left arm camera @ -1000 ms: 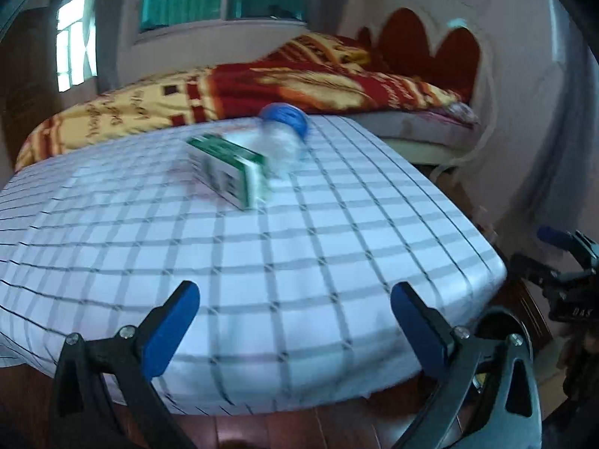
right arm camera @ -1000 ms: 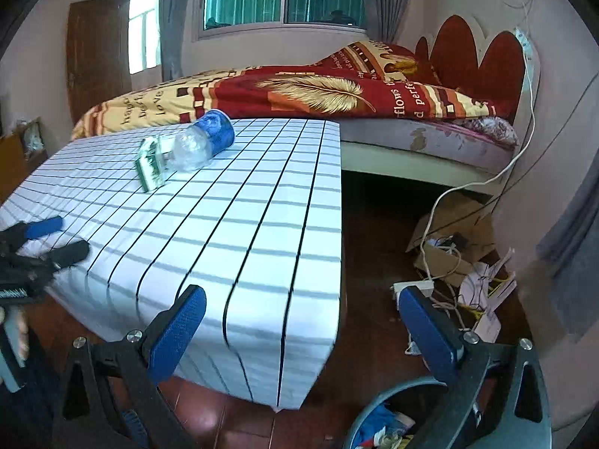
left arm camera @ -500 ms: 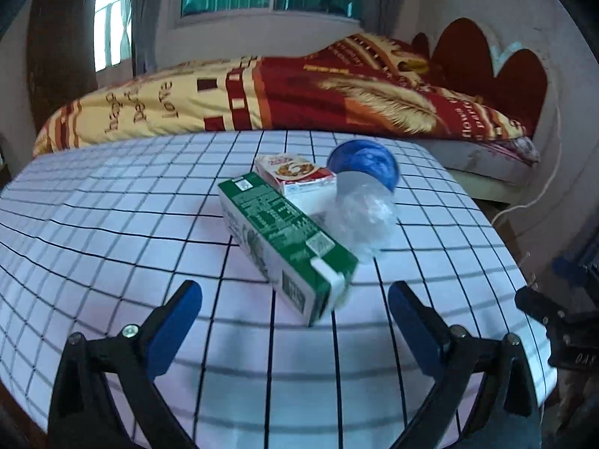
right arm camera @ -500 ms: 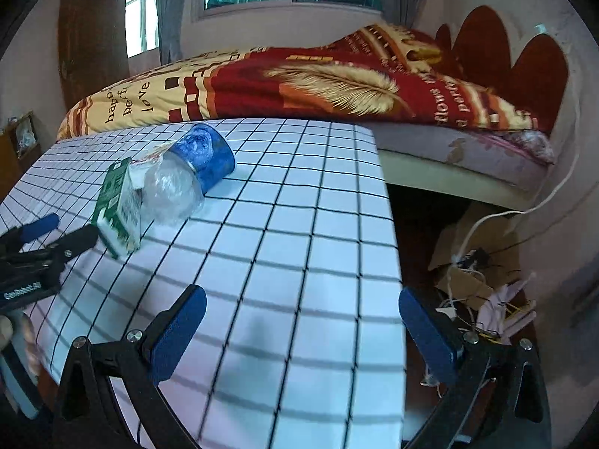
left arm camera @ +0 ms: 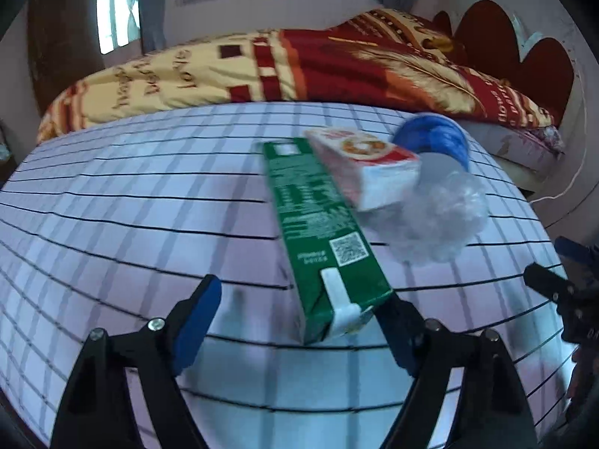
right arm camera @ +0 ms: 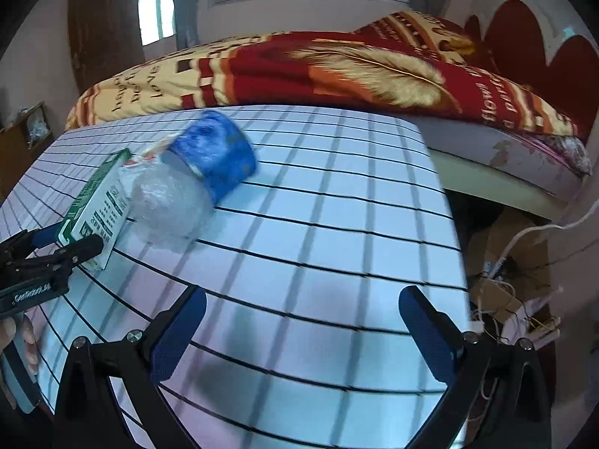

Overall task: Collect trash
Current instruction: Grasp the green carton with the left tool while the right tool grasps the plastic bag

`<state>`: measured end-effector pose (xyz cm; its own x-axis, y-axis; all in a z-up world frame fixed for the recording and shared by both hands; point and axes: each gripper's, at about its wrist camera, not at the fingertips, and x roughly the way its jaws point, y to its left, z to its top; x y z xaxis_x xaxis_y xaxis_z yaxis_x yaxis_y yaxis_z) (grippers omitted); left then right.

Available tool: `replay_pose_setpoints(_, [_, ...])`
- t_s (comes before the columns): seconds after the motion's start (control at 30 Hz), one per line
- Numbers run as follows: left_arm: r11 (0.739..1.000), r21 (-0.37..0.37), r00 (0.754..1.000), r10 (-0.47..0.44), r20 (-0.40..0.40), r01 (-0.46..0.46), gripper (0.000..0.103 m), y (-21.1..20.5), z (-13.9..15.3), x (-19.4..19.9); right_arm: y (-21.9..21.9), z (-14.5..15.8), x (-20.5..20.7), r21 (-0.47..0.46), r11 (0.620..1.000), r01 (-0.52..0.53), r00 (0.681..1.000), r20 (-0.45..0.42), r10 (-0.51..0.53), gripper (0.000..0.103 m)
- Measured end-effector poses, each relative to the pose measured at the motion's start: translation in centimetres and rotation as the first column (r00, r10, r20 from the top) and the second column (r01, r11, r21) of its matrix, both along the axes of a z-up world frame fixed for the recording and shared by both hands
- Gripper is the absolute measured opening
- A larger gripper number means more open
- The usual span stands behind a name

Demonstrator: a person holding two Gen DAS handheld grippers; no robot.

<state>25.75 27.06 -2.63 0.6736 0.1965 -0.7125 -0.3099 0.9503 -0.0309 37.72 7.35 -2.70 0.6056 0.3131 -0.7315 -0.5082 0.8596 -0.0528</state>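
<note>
A green carton (left arm camera: 318,232) lies on the checked tablecloth (left arm camera: 131,224), its near end between the fingers of my left gripper (left arm camera: 299,321). The jaws are closing; the right finger is close beside the carton, while the left pad (left arm camera: 198,314) stands well apart from it. A small red-and-white box (left arm camera: 367,161) leans on the carton. Beside them lies a crumpled clear bottle (left arm camera: 438,217) with a blue label. In the right wrist view the bottle (right arm camera: 179,202) and carton (right arm camera: 97,205) sit at the left. My right gripper (right arm camera: 305,336) hangs open over bare cloth.
Behind the table stands a bed with a red and yellow blanket (left arm camera: 299,60). The table's right edge (right arm camera: 449,224) drops to a dark floor with cables and cardboard (right arm camera: 505,280). A person's hand (right arm camera: 22,336) holds the left gripper (right arm camera: 48,254).
Both grippers moved forward over the table toward the trash. The left jaws narrowed, and the green carton's near end now lies between them.
</note>
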Motion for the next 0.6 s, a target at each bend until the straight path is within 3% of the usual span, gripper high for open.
replay_pose_setpoints(0.27, [0.999, -0.023, 0.999, -0.022, 0.024, 0.023, 0.081, 1.8, 0.1, 0.5, 5.9, -0.3, -0.1, 0.037, 0.992, -0.117, 0.993, -0.026, 0.118, 0.103])
replay_pose_setpoints(0.33, [0.998, -0.044, 0.999, -0.045, 0.015, 0.046, 0.07, 1.9, -0.1, 1.1, 7.2, -0.3, 0.2, 0.042, 0.99, -0.135, 0.99, -0.027, 0.136, 0.103])
replay_pose_setpoints(0.43, [0.994, -0.068, 0.997, -0.08, 0.008, 0.08, 0.045, 1.8, -0.4, 1.6, 8.8, -0.2, 0.6, 0.052, 0.986, -0.159, 0.986, -0.032, 0.161, 0.102])
replay_pose_setpoints(0.47, [0.993, -0.071, 0.996, -0.089, 0.008, 0.089, 0.04, 1.7, -0.5, 1.6, 9.3, -0.3, 0.7, 0.049, 0.986, -0.162, 0.986, -0.036, 0.164, 0.097])
replay_pose_setpoints(0.5, [0.993, -0.072, 0.995, -0.096, 0.013, 0.097, 0.039, 1.7, -0.4, 1.6, 9.7, -0.4, 1.0, 0.047, 0.986, -0.162, 0.985, -0.047, 0.165, 0.092])
replay_pose_setpoints(0.57, [0.99, -0.088, 0.994, -0.11, 0.021, 0.112, 0.039, 1.8, -0.4, 1.5, 10.4, -0.9, 1.6, 0.047, 0.987, -0.155, 0.984, -0.078, 0.158, 0.07])
replay_pose_setpoints(0.6, [0.989, -0.091, 0.993, -0.116, 0.027, 0.118, 0.039, 1.7, -0.3, 1.3, 10.7, -1.2, 2.0, 0.046, 0.988, -0.149, 0.984, -0.096, 0.153, 0.067])
